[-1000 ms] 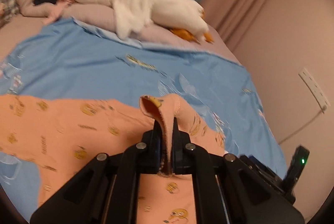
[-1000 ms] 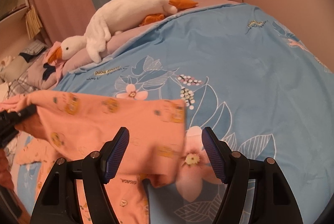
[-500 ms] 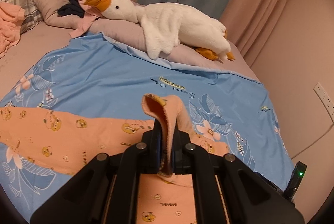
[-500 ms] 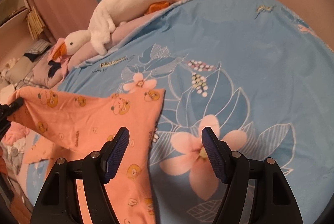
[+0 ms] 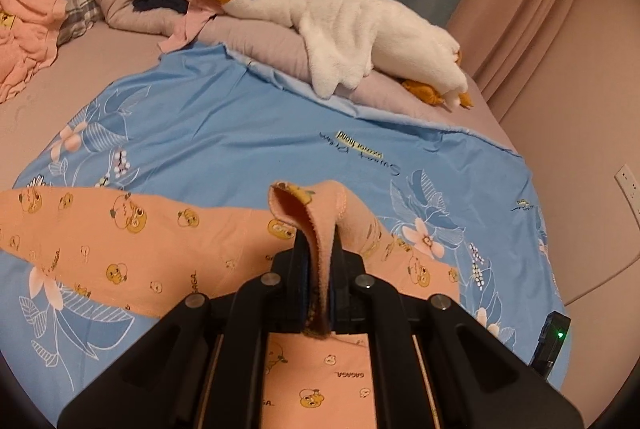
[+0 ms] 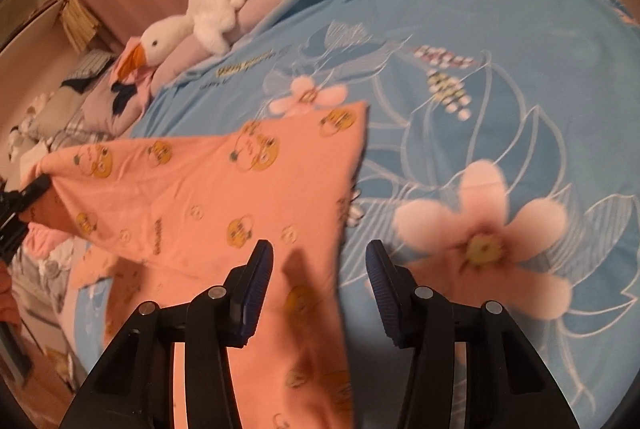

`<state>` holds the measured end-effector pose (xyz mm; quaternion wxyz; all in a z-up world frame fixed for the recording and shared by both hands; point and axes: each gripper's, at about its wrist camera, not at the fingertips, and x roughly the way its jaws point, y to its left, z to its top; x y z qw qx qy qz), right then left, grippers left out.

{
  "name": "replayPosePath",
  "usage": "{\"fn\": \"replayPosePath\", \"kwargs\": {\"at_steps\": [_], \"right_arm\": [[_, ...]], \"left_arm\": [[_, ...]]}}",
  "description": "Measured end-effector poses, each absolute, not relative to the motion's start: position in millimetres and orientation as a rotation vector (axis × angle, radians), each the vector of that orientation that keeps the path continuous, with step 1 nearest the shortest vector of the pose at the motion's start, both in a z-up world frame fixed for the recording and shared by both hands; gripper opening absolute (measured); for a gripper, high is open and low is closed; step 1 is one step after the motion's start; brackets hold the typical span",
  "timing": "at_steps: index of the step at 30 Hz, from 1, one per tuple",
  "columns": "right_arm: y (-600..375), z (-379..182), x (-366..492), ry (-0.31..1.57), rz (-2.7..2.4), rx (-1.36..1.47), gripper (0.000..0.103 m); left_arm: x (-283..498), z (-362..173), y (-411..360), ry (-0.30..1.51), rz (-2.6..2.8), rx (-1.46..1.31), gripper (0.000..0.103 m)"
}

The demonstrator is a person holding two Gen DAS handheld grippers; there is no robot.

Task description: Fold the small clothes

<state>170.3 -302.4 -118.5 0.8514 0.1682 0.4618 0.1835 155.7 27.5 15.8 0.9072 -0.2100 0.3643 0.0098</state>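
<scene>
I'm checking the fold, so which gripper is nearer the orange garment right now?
Left. The left gripper is shut on an edge of the orange garment; the right gripper hangs open just above its other edge.

Warm, dim indoor light tints both views. The right wrist view is motion-blurred. Fisheye edges curve and darken.

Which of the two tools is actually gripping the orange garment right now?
The left tool: its fingers are shut on the orange garment. The right tool is open over its edge.
</scene>
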Motion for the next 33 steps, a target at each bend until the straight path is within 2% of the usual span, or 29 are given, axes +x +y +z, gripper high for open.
{"fn": "replayPosePath", "kwargs": {"at_steps": [5,7,9,12,16,33], "right_arm": [[-285,-127,170,1.020,0.407,0.295,0.051],[-282,-129,168,1.019,0.394,0.269,0.046],[-280,-128,167,1.019,0.387,0.244,0.025],[-282,-130,167,1.019,0.374,0.238,0.011],[-290,-125,164,0.990,0.375,0.259,0.008],[-291,-126,165,0.992,0.356,0.271,0.008]], "left_arm": [[159,7,33,0.776,0.068,-0.414,0.007],[160,4,38,0.788,0.080,-0.426,0.007],[162,1,42,0.798,0.100,-0.422,0.007],[163,-5,45,0.820,0.114,-0.422,0.007],[164,-9,47,0.846,0.132,-0.415,0.007],[157,-52,59,0.972,0.180,-0.386,0.008]]}}
